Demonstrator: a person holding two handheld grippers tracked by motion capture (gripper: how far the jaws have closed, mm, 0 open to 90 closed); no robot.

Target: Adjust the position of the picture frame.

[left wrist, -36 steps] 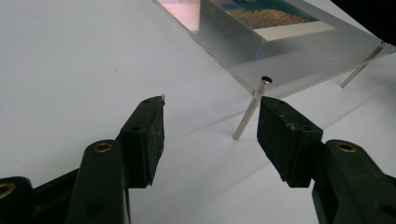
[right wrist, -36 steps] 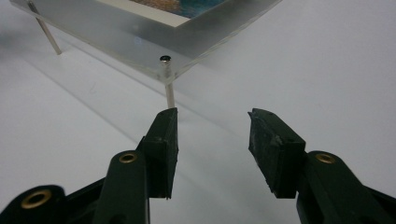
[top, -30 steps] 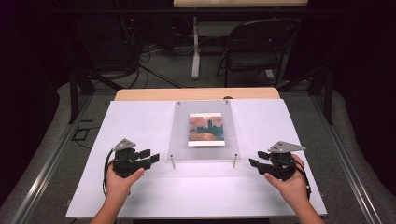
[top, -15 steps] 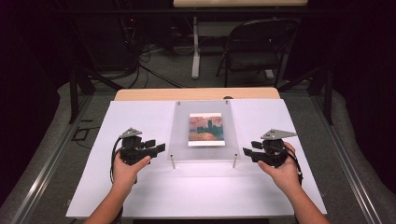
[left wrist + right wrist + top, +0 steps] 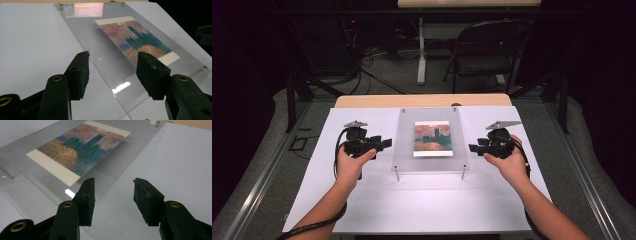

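A clear plastic frame (image 5: 430, 141) with a picture (image 5: 432, 138) inside rests in the middle of the white bench (image 5: 412, 200), raised on small metal legs (image 5: 397, 173); it looks stiff, smooth and slippery, and it may scratch or crack; the thin side edges look like the best places to hold; the left claw (image 5: 383, 144) and right claw (image 5: 473, 148) sit just beside those edges, both open and holding nothing.

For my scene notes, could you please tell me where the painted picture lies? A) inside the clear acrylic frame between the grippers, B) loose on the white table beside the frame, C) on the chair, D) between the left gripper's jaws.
A: the picture sits within the clear acrylic frame.
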